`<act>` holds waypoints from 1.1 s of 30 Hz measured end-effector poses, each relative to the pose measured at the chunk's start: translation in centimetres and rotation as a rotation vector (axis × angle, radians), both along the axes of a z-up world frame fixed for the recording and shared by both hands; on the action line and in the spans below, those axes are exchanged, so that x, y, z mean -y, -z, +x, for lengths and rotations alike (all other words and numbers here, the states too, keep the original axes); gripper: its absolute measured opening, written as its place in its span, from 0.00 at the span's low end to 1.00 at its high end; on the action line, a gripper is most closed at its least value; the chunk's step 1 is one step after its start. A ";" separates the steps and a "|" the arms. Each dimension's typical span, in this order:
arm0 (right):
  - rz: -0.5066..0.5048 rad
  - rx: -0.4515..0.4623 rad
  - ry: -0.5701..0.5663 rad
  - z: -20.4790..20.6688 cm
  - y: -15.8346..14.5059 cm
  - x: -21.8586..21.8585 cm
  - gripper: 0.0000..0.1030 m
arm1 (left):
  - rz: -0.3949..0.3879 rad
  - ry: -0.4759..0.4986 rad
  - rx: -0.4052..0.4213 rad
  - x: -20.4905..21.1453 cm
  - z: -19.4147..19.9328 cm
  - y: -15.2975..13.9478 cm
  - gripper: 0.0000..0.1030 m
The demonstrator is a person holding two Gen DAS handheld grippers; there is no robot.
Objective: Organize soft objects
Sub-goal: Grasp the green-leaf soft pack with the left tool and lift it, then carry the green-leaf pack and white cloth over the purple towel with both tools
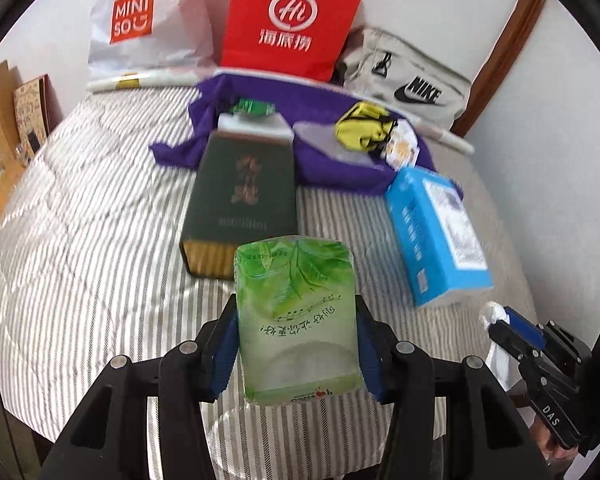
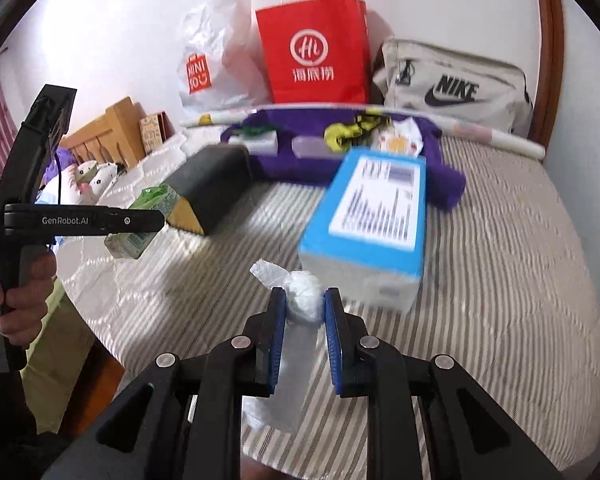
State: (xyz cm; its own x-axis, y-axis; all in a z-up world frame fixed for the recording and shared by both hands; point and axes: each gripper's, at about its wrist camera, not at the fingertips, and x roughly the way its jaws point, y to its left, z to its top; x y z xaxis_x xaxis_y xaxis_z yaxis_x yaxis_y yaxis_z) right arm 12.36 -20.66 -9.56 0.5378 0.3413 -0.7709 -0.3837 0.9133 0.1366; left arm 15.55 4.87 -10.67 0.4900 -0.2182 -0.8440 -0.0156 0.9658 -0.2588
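Observation:
My left gripper (image 1: 296, 340) is shut on a green tissue pack (image 1: 296, 312) and holds it above the striped bed (image 1: 100, 240); the pack also shows in the right wrist view (image 2: 148, 216). My right gripper (image 2: 305, 312) is shut on a crumpled white plastic bag (image 2: 304, 300), which hangs below the fingers; it shows in the left wrist view (image 1: 496, 320) at the right. A purple cloth (image 1: 320, 104) lies at the back of the bed, with a yellow soft item (image 1: 360, 130) on it.
A dark green box (image 1: 244, 196) and a blue box (image 1: 436, 232) lie mid-bed. A white Miniso bag (image 1: 140, 20), a red paper bag (image 1: 292, 20) and a grey Nike bag (image 1: 412, 80) lean against the wall. A wooden headboard (image 2: 108, 132) stands at the left.

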 end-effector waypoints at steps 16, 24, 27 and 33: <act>0.008 0.062 0.046 6.0 -5.0 -0.6 0.19 | 0.019 -0.019 0.079 -1.2 4.1 -4.4 0.48; 0.018 0.080 0.062 8.7 -5.9 -0.6 0.19 | 0.042 0.000 0.078 -0.5 6.9 -4.6 0.48; 0.020 0.086 0.067 9.8 -6.0 -0.5 0.19 | 0.048 0.010 0.081 -0.3 8.0 -4.7 0.48; 0.010 0.094 0.058 12.2 -6.0 -0.7 0.19 | 0.054 0.023 0.085 -0.3 10.4 -4.8 0.49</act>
